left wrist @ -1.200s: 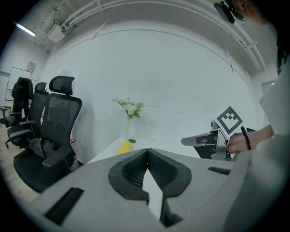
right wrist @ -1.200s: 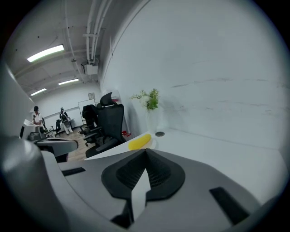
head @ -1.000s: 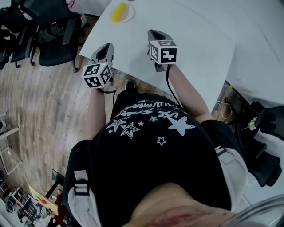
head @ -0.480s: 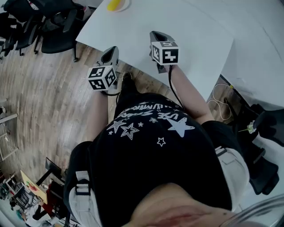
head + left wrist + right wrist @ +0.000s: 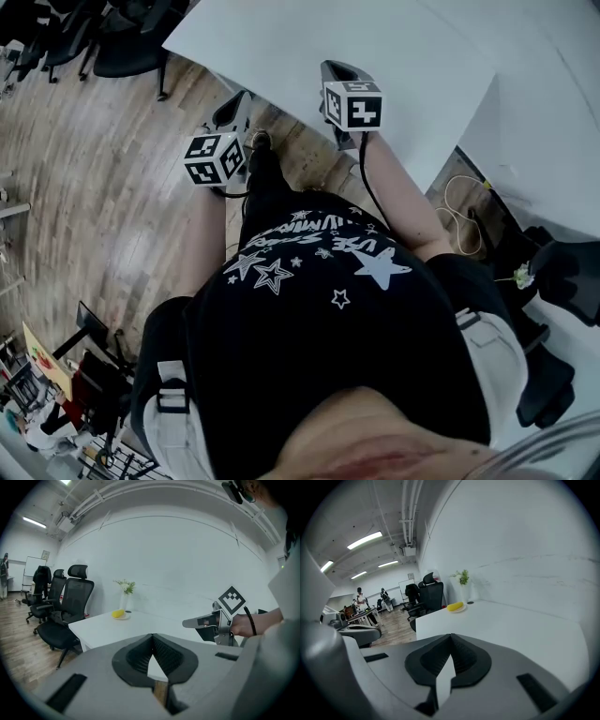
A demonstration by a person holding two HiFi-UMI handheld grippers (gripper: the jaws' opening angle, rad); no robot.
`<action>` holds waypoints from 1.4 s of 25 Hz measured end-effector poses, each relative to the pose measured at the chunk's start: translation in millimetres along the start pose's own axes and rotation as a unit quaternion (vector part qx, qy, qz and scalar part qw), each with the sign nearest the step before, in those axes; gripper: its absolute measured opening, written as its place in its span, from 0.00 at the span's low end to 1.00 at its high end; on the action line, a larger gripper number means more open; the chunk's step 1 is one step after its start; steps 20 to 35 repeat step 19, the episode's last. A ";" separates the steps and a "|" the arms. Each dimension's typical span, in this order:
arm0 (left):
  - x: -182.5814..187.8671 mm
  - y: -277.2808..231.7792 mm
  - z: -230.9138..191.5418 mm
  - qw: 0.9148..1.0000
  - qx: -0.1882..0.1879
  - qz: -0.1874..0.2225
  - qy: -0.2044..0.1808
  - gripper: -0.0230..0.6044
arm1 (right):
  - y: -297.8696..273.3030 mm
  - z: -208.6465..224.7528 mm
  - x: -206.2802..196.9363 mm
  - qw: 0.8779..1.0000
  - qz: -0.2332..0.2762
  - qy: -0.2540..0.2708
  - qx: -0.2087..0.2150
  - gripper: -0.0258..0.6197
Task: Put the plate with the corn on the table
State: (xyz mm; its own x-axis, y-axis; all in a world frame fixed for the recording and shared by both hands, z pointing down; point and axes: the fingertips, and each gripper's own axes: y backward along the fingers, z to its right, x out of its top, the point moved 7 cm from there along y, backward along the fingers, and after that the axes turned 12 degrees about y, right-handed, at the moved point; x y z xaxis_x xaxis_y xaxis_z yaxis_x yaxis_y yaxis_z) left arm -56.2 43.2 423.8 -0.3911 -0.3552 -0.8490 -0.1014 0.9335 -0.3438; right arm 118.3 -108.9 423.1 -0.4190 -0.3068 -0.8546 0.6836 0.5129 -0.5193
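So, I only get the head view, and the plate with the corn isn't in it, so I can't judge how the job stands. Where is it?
Observer: In the left gripper view, the plate with the corn sits on the white table, near its far corner.
Operator: Is anything next to it?
Observer: A vase with a green sprig stands just beyond the plate, towards the wall.
Operator: Are the grippers carrying anything?
Observer: No. The left gripper and the right gripper both have their jaws together, with nothing between them.
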 end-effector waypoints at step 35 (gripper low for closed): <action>-29.7 39.2 34.4 1.000 0.020 -0.001 0.002 0.05 | 34.7 -15.5 -28.7 1.000 0.005 -0.010 0.029 0.05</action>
